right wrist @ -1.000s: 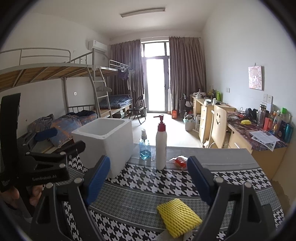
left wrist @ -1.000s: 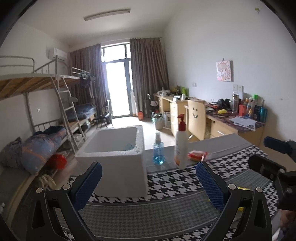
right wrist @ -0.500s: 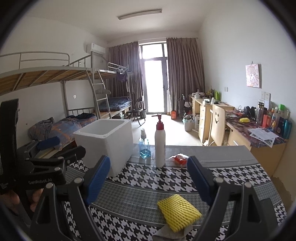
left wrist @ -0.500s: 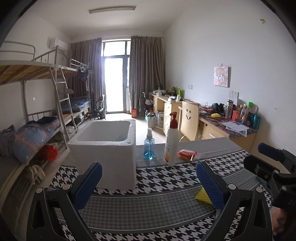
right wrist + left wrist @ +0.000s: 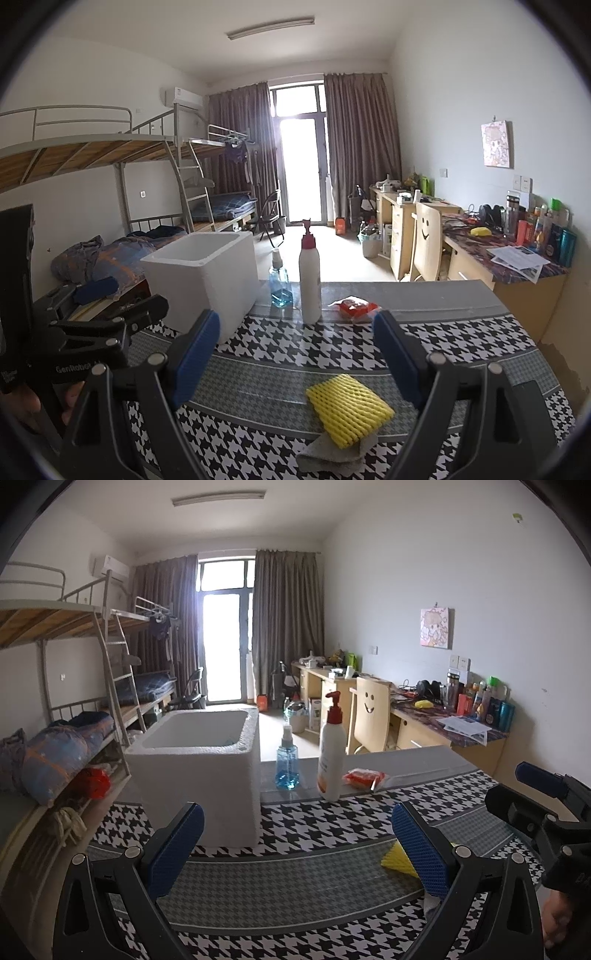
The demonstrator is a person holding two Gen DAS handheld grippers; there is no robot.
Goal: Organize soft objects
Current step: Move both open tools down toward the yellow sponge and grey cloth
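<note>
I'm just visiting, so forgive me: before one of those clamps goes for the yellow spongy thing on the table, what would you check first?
1. Right gripper jaws open, nothing between the pads: ok.
2. Yellow foam pad in plain sight, in front of the right gripper: ok.
3. Pad free to lift: cannot tell; it lies partly on a grey cloth that could come up with it.
4. White foam box open on top, ready to receive things: ok.
5. Way to the box: ok for now; the pump bottle and blue spray bottle stand upright beside it.
6. Left gripper open and away from the pad: ok.
</note>
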